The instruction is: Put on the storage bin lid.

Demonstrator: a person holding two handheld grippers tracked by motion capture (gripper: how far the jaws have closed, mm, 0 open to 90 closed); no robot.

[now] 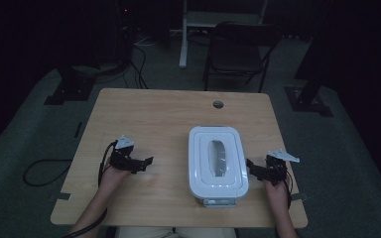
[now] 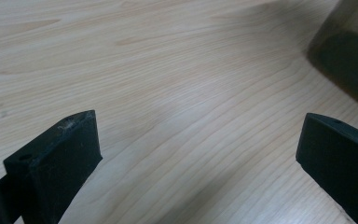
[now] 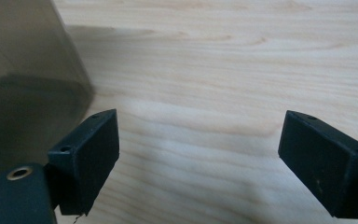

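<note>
**Here, two open grippers flank a white lidded box**

Centrally on the pale wooden table [image 1: 149, 119] — a little toward its right half — sits a white rectangular plastic box with rounded corners [image 1: 218, 161], its lid on and a clear oval window set into the top. A small clasp shows at its near edge.

The left gripper [image 1: 146, 161] hovers low over the bare wood, well apart from the box's left side, its tips pointing toward it. In the left gripper view its black jaws stand wide apart with nothing between them but wood grain; a translucent corner of the box [image 2: 349, 56] shows at the upper right.

The right gripper [image 1: 250, 166] lies just beside the box's right wall, tips aimed at it — whether they touch cannot be told from above. In the right gripper view its jaws are likewise spread wide and hold nothing, and the box's smoky side wall [image 3: 23, 84] rises close by the left jaw.

A dark folding chair [image 1: 240, 47] stands beyond the table's far edge.
</note>
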